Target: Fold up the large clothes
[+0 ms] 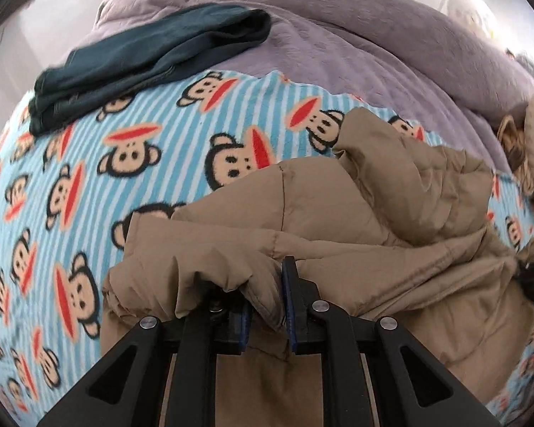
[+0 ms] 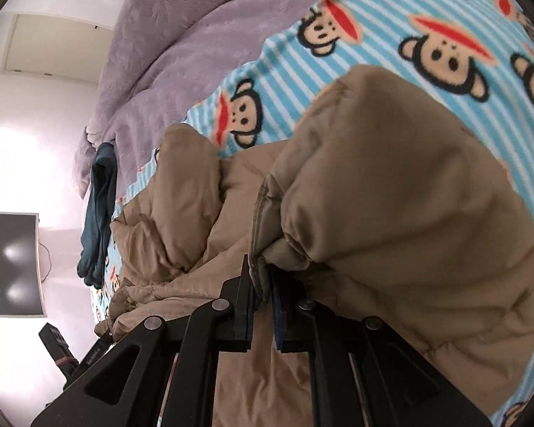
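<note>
On the monkey-print blanket [image 1: 153,163], both tongs, left [image 1: 267,284] and right [image 2: 263,284], pinch the tan jacket [image 1: 356,242]; no legible writing.

Open striped monkey blanket [image 1: 89,185] lies flat ahead and to the left of the left claw [image 1: 267,299], free for a pass; at its far left edge a folded dark teal garment [image 1: 149,57] bars the way; the puffy tan coat [image 1: 391,220] bulks up right of that claw and fills the near ground; beyond, the purple bedspread [image 1: 356,35] is bare; ahead of the right claw [image 2: 263,284] a swollen tan fold blocks the right, with clear blanket past it.
</note>
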A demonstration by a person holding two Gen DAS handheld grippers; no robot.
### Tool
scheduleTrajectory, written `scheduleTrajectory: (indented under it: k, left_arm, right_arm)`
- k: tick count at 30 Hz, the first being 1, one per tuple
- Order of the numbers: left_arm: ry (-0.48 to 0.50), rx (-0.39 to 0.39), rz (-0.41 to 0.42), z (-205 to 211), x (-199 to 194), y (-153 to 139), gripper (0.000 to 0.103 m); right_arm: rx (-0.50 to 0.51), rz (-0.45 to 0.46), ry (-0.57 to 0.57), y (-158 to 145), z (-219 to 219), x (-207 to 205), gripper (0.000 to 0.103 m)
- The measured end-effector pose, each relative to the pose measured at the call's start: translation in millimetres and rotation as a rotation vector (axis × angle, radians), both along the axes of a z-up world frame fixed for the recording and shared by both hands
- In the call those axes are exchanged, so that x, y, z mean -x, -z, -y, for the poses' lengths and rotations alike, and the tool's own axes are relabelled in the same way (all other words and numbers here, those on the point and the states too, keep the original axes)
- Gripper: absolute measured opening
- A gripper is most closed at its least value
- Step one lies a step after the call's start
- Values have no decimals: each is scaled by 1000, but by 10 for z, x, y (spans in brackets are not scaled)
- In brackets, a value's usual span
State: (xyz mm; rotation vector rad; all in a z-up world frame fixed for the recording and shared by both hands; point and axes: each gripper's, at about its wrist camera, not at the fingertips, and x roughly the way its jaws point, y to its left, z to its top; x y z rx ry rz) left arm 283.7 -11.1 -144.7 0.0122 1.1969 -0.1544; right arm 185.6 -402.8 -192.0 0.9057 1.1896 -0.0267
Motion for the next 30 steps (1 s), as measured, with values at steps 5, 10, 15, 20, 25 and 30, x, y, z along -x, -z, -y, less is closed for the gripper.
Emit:
scheduleTrajectory:
  k: [5,10,15,20,25,30]
  left_arm:
    - [45,15,44,-35,121,-152,46]
    - [53,29,104,-52,250,-389,72]
    - [70,-1,155,-30,348,-547,72]
    - [57,-52,178,-209,379,-525,72]
    - [-101,121,13,-710,63,-124,72]
    - [-58,139,-36,-643,-73,81,39]
  right_arm:
    - [24,23,-48,-67,-1,6,12]
    - [95,70,-106,-313,0,35,57]
    - [159,137,-136,-576,56,225,73]
    - [378,102,-98,-617,229,552,73]
    - [299,28,46,-348,723,632,73]
    - [111,-18,101,-4,887,499,30]
